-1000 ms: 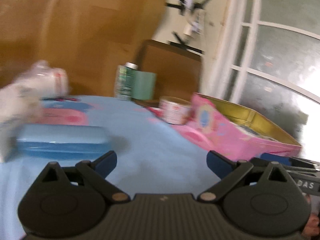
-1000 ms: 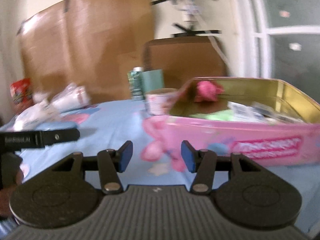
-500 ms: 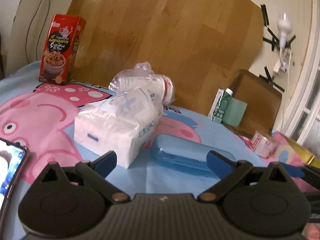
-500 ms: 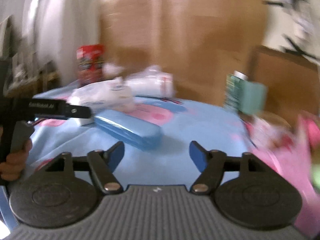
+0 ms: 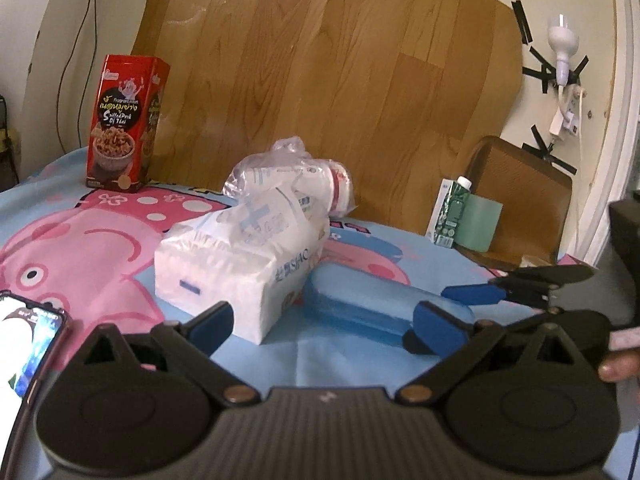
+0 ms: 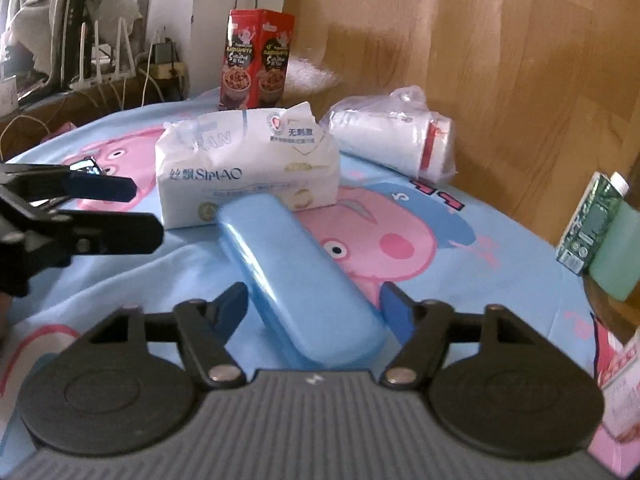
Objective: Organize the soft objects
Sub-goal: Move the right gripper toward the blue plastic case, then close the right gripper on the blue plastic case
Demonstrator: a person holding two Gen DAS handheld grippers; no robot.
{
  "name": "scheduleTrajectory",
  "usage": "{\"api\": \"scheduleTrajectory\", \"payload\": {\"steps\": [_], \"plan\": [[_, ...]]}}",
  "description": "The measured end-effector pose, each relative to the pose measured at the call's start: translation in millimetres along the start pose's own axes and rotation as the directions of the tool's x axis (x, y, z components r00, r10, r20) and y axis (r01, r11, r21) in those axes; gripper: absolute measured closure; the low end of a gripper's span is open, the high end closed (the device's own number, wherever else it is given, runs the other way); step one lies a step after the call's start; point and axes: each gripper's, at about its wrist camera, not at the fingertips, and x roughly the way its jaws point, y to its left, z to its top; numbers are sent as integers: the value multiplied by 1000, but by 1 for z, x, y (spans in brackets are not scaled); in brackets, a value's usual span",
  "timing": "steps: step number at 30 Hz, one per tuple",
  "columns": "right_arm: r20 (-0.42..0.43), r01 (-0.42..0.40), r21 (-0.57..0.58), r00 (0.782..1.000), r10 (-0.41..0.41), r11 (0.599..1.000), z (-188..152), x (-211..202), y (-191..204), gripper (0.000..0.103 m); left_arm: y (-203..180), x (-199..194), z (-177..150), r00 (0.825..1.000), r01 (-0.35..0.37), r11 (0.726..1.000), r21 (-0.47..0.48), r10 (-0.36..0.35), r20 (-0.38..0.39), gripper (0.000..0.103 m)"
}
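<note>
Where wood panels [image 5: 340,80] rise, cartoon cloth [image 5: 80,240].

Left hand-held gripper [image 5: 326,326] jaws wide, right hand-held gripper [image 6: 316,307] jaws just closing, apart

My left wrist camera sat low behind its fingers, facing across the cartoon-print blue bedsheet [image 5: 340,364] toward the wood-grain board [image 5: 340,80]. My right wrist camera looked from the opposite side, tilted downward, close over the oblong glossy blue plastic case [image 6: 296,276]. Both views shared that case [image 5: 360,312], the white plastic-wrapped tissue pack [image 5: 240,256] [image 6: 248,172] and the red printed snack carton [image 5: 124,124] [image 6: 256,60].
</note>
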Motion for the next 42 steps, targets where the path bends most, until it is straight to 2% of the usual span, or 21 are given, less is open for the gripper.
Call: {"api": "scheduleTrajectory", "payload": {"steps": [3, 12, 16, 21, 24, 42], "plan": [[13, 12, 19, 1000, -12, 1000, -9, -9, 1, 45, -1, 3, 0, 1000, -12, 1000, 2, 12, -20, 3], [63, 106, 185, 991, -120, 977, -45, -56, 11, 47, -3, 9, 1, 997, -35, 999, 21, 36, -62, 3], [71, 147, 150, 985, -159, 978, -60, -64, 28, 47, -4, 11, 2, 996, -43, 999, 32, 45, -75, 3], [47, 176, 148, 982, -184, 973, -60, -57, 28, 45, -6, 13, 1, 995, -51, 998, 48, 55, -87, 3], [43, 180, 175, 981, -191, 968, -61, -58, 26, 41, -6, 14, 2, 994, -50, 997, 51, 55, -92, 3], [62, 182, 199, 978, -198, 963, -61, -59, 33, 38, -6, 21, 2, 990, -38, 997, 65, 46, -133, 3]]}}
